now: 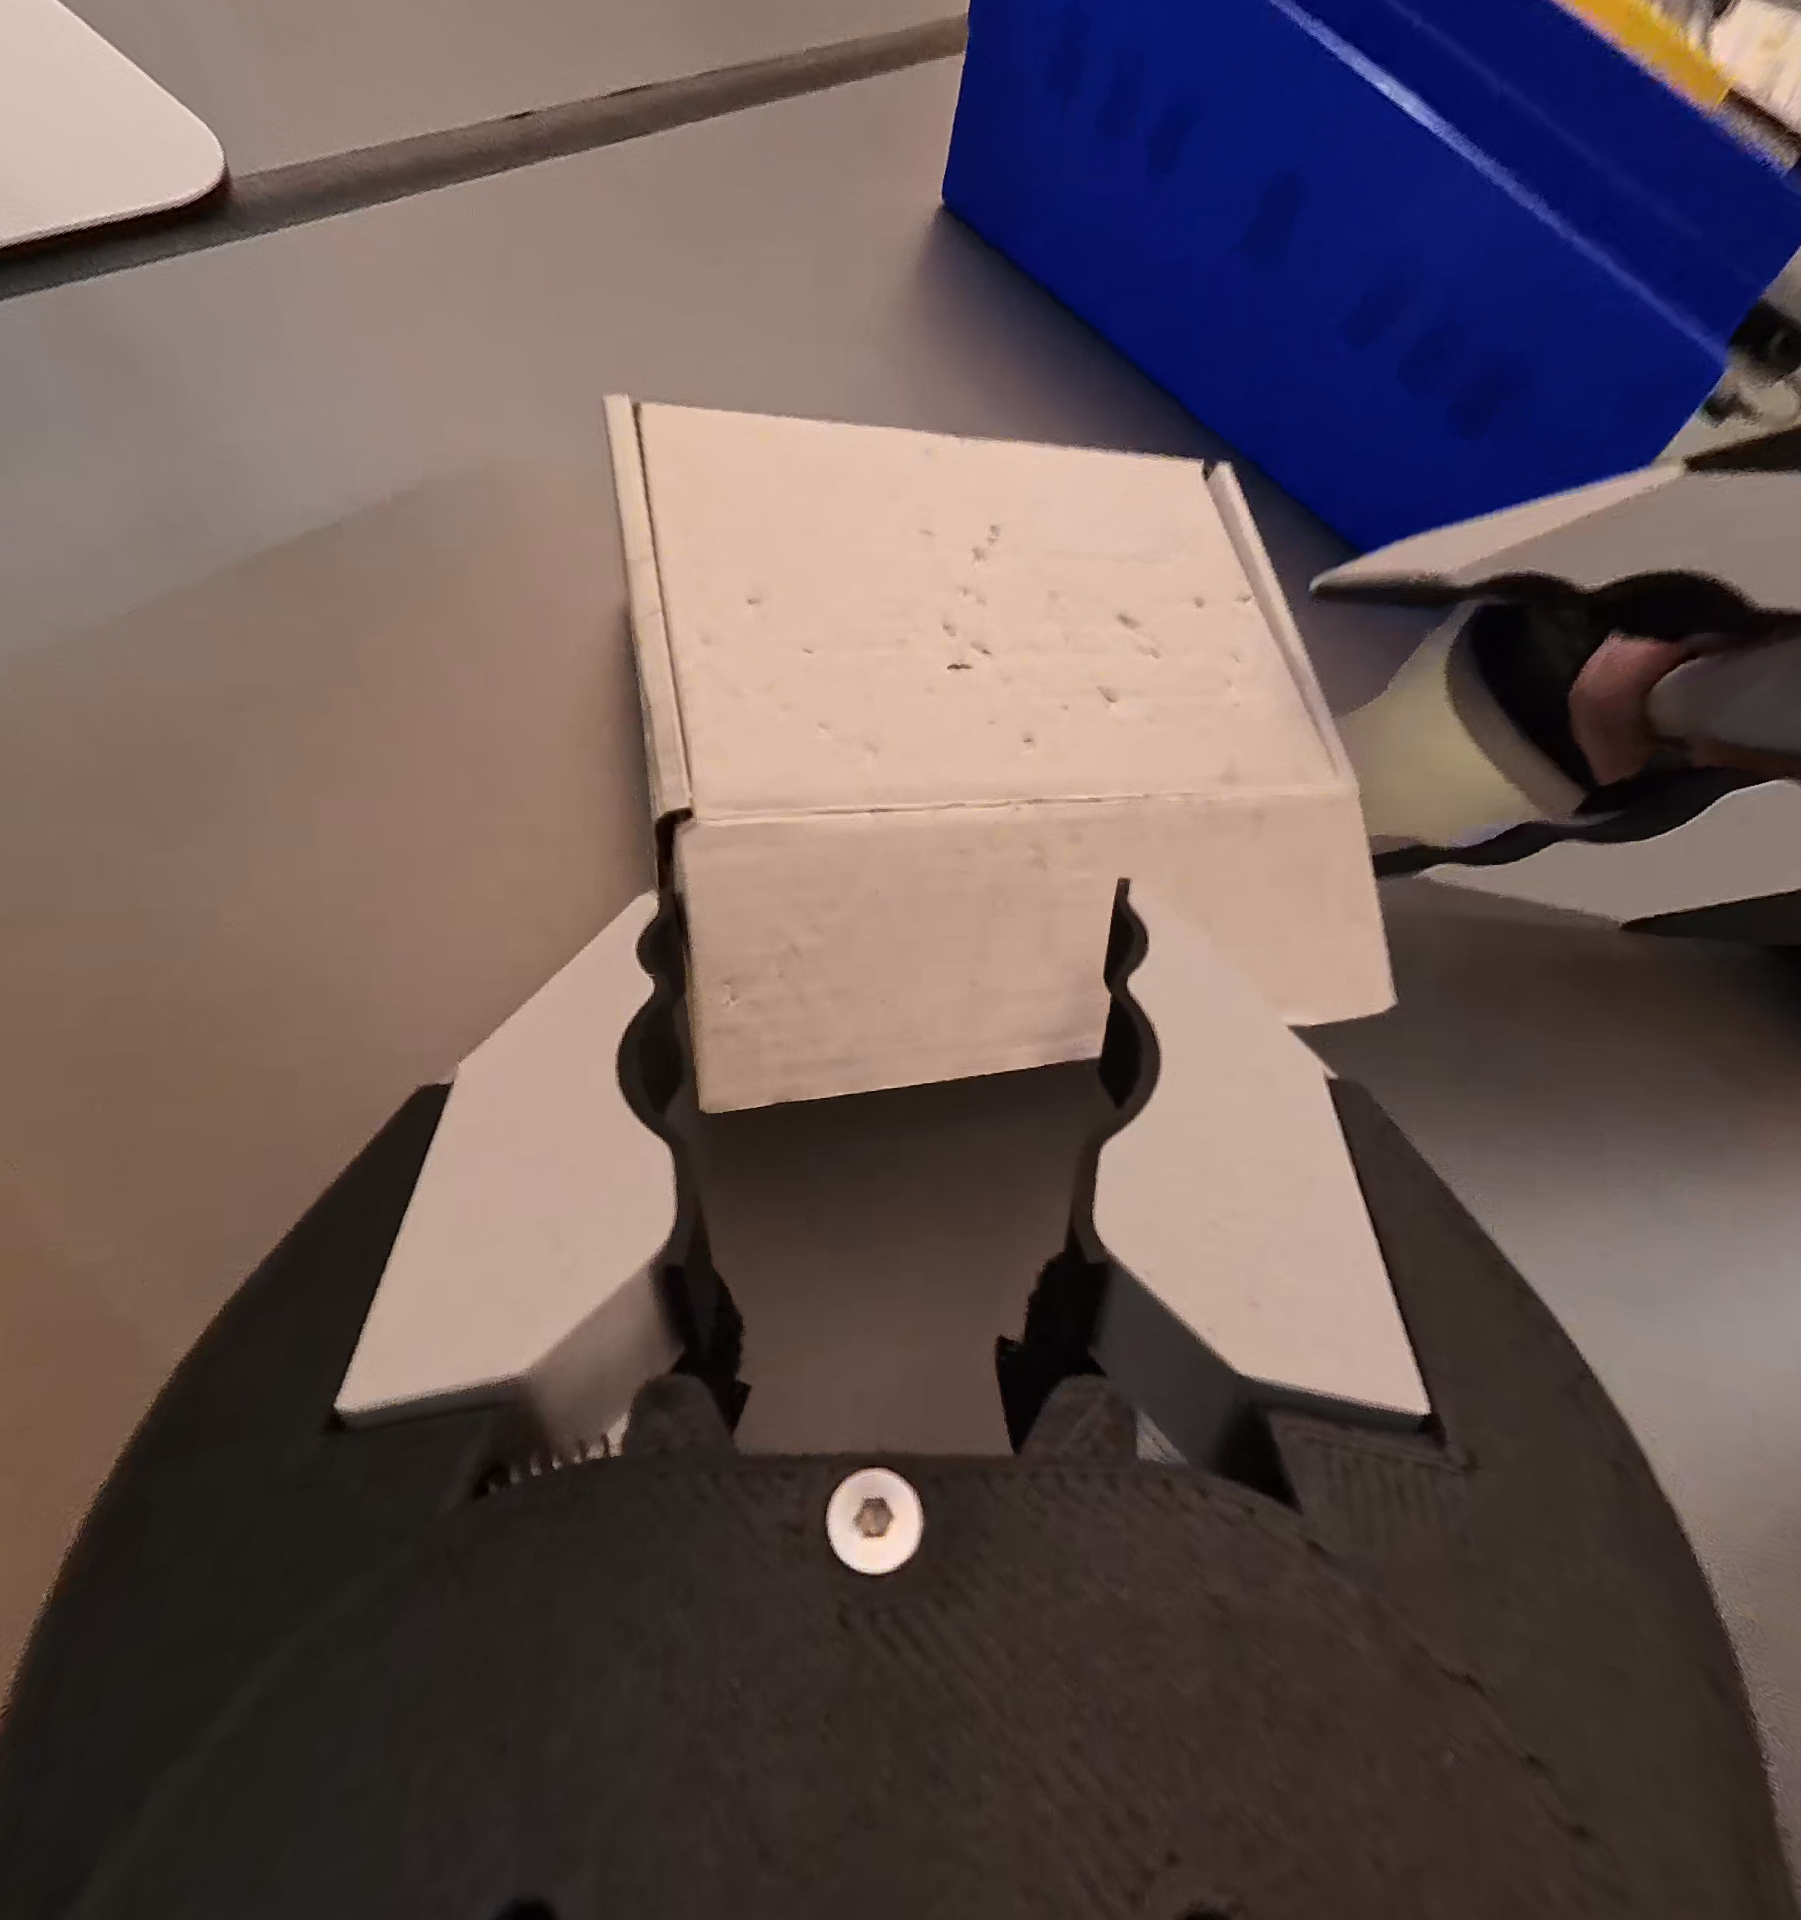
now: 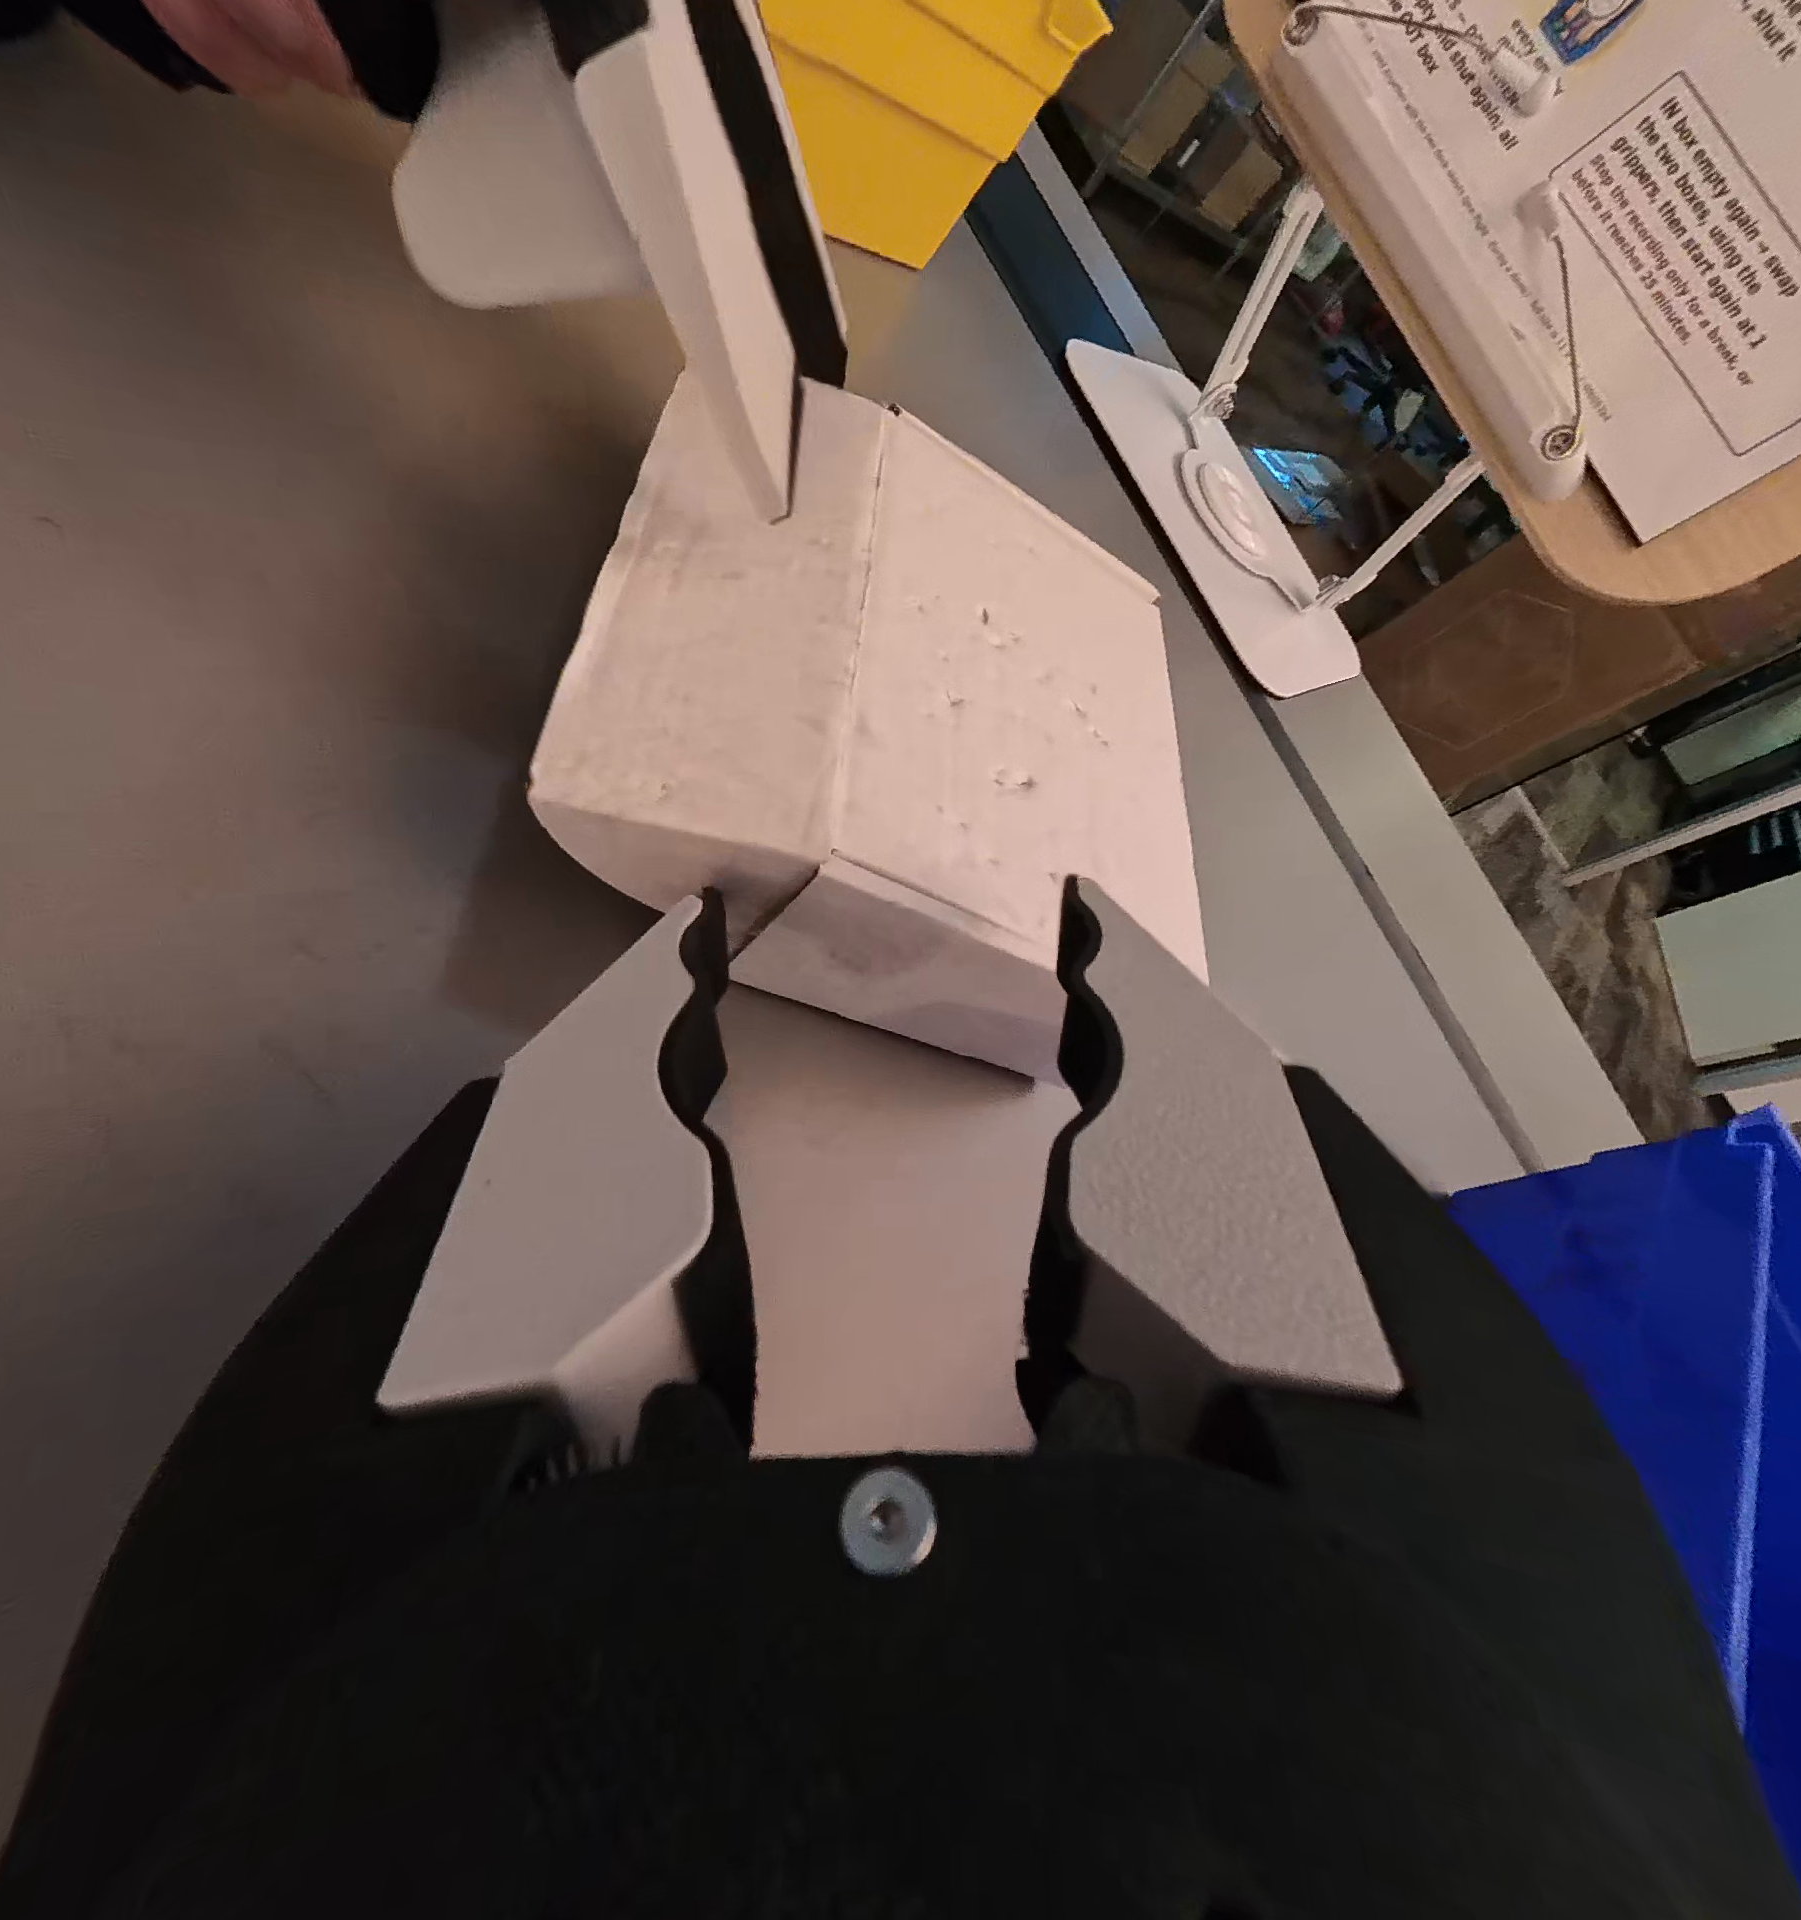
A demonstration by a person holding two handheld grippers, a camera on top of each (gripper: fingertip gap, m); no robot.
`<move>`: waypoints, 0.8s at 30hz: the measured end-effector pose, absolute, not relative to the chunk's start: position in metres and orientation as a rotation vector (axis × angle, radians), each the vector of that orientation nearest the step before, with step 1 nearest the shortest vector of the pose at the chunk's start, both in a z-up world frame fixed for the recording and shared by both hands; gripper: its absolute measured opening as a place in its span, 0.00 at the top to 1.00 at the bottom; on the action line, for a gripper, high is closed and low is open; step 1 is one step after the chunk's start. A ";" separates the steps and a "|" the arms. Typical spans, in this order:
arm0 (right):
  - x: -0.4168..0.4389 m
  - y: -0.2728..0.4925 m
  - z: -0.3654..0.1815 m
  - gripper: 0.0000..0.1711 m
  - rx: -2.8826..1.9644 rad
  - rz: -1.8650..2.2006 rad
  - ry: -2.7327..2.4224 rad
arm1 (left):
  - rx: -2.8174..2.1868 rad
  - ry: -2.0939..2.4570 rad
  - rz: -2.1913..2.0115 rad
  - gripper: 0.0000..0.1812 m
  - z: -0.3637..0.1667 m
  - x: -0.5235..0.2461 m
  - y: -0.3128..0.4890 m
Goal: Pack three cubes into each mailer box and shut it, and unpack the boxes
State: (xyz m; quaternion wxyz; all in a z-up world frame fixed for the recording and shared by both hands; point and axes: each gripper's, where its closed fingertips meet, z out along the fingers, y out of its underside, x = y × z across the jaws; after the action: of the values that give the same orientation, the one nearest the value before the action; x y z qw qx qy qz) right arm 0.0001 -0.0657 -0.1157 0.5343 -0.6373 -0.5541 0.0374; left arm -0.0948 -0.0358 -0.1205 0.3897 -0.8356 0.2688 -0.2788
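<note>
1. The grey table [image 1: 252, 644] spread beneath both jaws.
2. A blue bin [image 1: 1395, 260] stood beyond the left gripper [image 1: 891, 997].
3. The shut white mailer box [image 2: 875, 748] lay just ahead of the right gripper [image 2: 885, 977]; both jaws gaped, holding nothing.

The closed mailer box [image 1: 958, 665] blocks both spread tools, a blue bin [image 1: 1395, 239] just beyond; bare table [image 1: 283, 644] lies leftward.

mailer box [image 1: 963, 665] on table [image 1: 252, 623] | bin [image 1: 1395, 260] behind-right | stand base [image 1: 54, 125] far-left
</note>
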 end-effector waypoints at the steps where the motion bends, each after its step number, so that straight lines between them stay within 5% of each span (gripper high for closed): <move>1: 0.001 -0.065 -0.116 0.63 -1.527 0.096 -1.316 | -2.130 0.707 -0.677 0.55 -0.125 -0.094 -0.036; 13: -0.001 -0.058 -0.125 0.70 -1.586 0.086 -1.321 | -2.106 0.712 -0.611 0.55 -0.129 -0.092 -0.023; 18: -0.013 -0.075 -0.125 0.61 -1.557 0.141 -1.432 | -2.052 0.673 -0.504 0.55 -0.115 -0.105 -0.016; 24: -0.001 -0.045 -0.044 0.62 -1.576 0.324 -1.188 | -1.923 0.657 -0.545 0.52 -0.083 -0.105 -0.037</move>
State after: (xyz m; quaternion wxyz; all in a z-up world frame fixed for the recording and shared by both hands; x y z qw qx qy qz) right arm -0.0012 -0.0448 -0.0443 0.5404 -0.6631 -0.4998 0.1361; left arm -0.1048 -0.0366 -0.0827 0.4961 -0.7936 0.2713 -0.2248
